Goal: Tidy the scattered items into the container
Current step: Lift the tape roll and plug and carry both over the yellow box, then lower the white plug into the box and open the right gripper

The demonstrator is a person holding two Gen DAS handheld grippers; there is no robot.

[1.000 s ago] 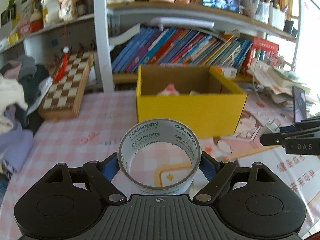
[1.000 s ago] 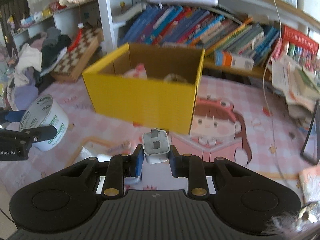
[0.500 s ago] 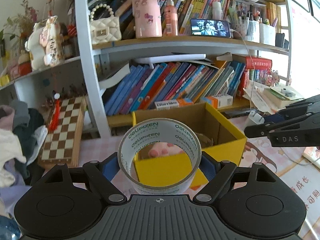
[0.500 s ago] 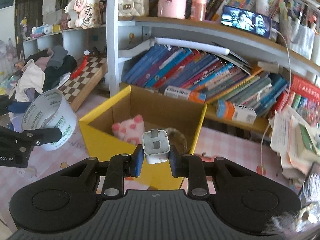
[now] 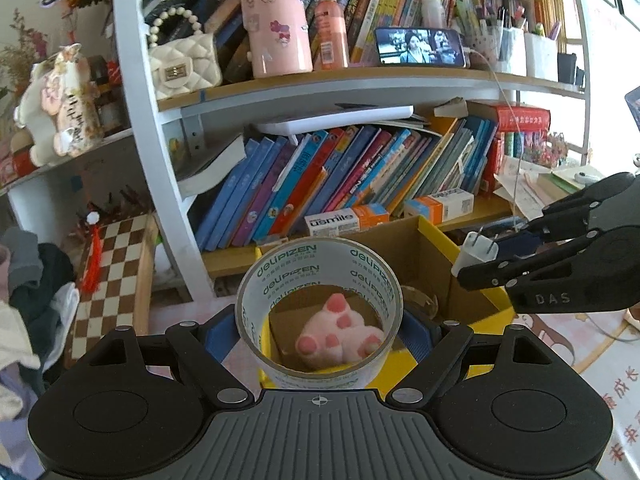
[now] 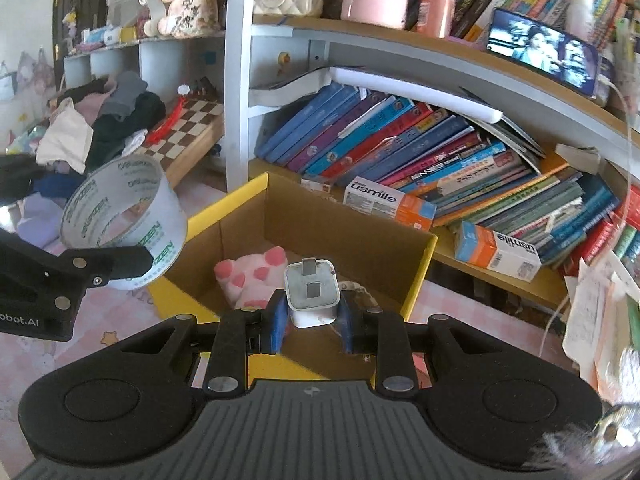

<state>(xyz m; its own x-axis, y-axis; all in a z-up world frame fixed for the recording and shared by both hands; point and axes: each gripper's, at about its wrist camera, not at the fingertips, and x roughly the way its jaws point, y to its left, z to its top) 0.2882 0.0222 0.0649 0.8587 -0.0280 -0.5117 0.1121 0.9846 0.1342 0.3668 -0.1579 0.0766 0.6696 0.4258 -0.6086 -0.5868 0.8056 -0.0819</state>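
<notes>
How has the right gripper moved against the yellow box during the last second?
Yes. The right gripper, shut on the charger, has risen and advanced: the yellow box now lies below it, interior visible.

pink checked tabletop point(image 6: 120, 332), yellow cardboard box point(image 6: 420, 268) on it, chessboard point(image 5: 112, 276) alongside

Both grippers point(image 5: 319, 330) point(image 6: 313, 314) clamped, raised

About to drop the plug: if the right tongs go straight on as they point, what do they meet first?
Probably the box: the right tongs with the plug point into its open top, toward the inner back wall. Depth is unclear.
</notes>
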